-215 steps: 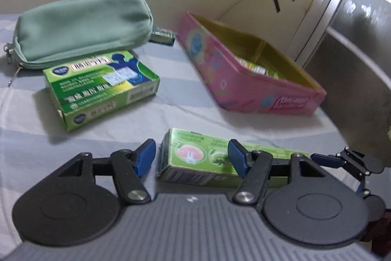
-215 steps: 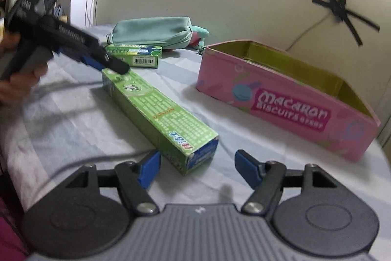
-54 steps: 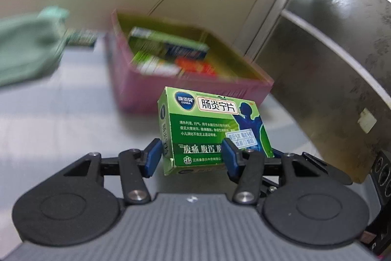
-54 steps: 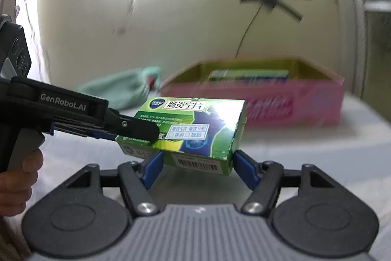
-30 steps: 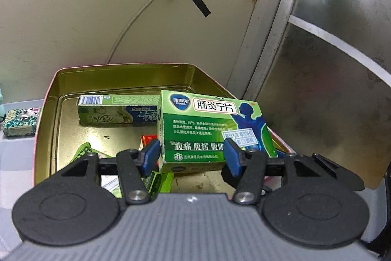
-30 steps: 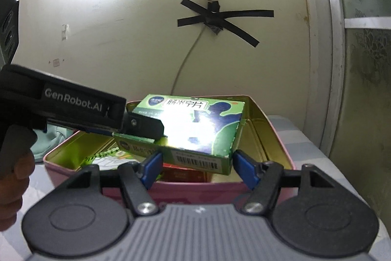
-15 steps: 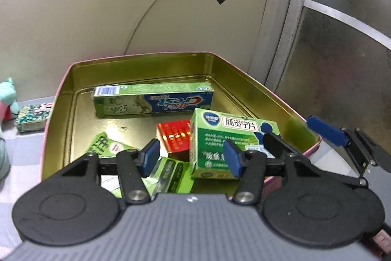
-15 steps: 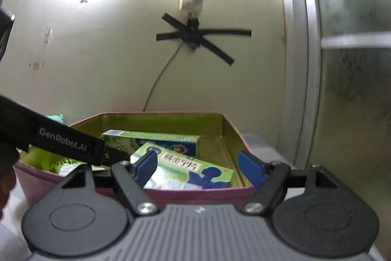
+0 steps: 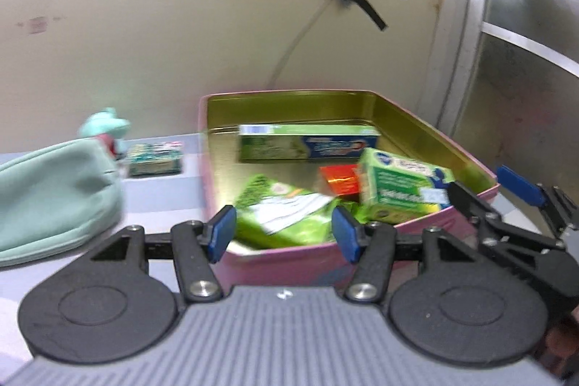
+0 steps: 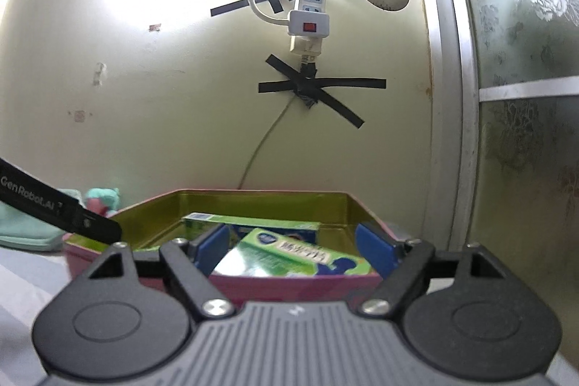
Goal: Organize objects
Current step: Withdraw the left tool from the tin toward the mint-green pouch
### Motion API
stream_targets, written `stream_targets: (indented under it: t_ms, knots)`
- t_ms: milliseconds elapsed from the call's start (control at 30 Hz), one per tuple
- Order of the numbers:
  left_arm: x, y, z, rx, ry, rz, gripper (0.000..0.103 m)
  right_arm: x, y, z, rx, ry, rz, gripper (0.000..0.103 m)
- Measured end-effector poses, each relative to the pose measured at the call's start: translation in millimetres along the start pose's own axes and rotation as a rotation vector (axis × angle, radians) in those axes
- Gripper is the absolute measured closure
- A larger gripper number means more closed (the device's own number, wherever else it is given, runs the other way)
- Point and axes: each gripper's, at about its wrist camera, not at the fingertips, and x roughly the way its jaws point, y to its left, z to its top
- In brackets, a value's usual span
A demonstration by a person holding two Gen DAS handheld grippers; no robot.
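The pink tin [image 9: 282, 263] with a gold inside holds a toothpaste box [image 9: 307, 143], a red box [image 9: 338, 179], green packets [image 9: 282, 208] and the green medicine box [image 9: 401, 190], which lies tilted at its right side. My left gripper [image 9: 284, 234] is open and empty just before the tin's near wall. My right gripper [image 10: 295, 248] is open and empty at the tin's near edge, with the medicine box [image 10: 289, 259] lying in the tin beyond it. The right gripper's fingers [image 9: 517, 187] show at the tin's right corner in the left wrist view.
A mint green pouch [image 9: 54, 187] lies left of the tin, with a small patterned box [image 9: 155, 154] and a teal toy [image 9: 105, 127] behind it. The wall with a taped cable [image 10: 307, 89] and a power strip [image 10: 311, 9] is close behind the tin. A frosted door [image 10: 524, 96] stands to the right.
Both grippers let go of the green medicine box, which now lies in the tin. Both have drawn back from the tin; the left one has swung left.
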Motion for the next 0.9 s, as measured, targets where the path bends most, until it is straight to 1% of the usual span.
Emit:
stream_targets:
  t_ms: [200, 300, 400, 500, 600, 700, 733, 767, 833, 867, 900]
  knots:
    - [-10, 32, -17, -0.015, 0.022, 0.084, 0.042, -17, 13, -5, 0.09, 0.046, 0.047, 0.023]
    - [-12, 51, -26, -0.034, 0.039, 0.125, 0.042, -21, 23, -9, 0.131, 0.087, 0.081, 0.023]
    - [-14, 72, -34, -0.058, 0.06, 0.167, 0.042, -23, 38, -13, 0.144, 0.131, 0.129, 0.024]
    - [-17, 93, -44, -0.067, 0.076, 0.206, 0.041, -23, 56, -14, 0.126, 0.186, 0.193, 0.026]
    - [-19, 116, -58, -0.068, 0.101, 0.247, 0.041, -17, 78, -14, 0.103, 0.267, 0.294, 0.03]
    - [-20, 142, -74, -0.085, 0.135, 0.283, 0.041, -12, 109, -14, 0.043, 0.333, 0.397, 0.032]
    - [-22, 152, -79, -0.096, 0.132, 0.285, 0.034, -10, 120, -15, 0.019, 0.353, 0.432, 0.032]
    - [-26, 161, -83, -0.105, 0.12, 0.287, 0.03, -7, 132, -16, -0.004, 0.377, 0.466, 0.032]
    - [-34, 177, -88, -0.1, 0.104, 0.313, 0.029, 2, 155, -19, -0.041, 0.436, 0.512, 0.033]
    - [-37, 185, -89, -0.103, 0.101, 0.321, 0.028, 9, 167, -21, -0.057, 0.468, 0.527, 0.035]
    - [-39, 195, -90, -0.112, 0.1, 0.337, 0.028, 13, 177, -23, -0.074, 0.486, 0.533, 0.034]
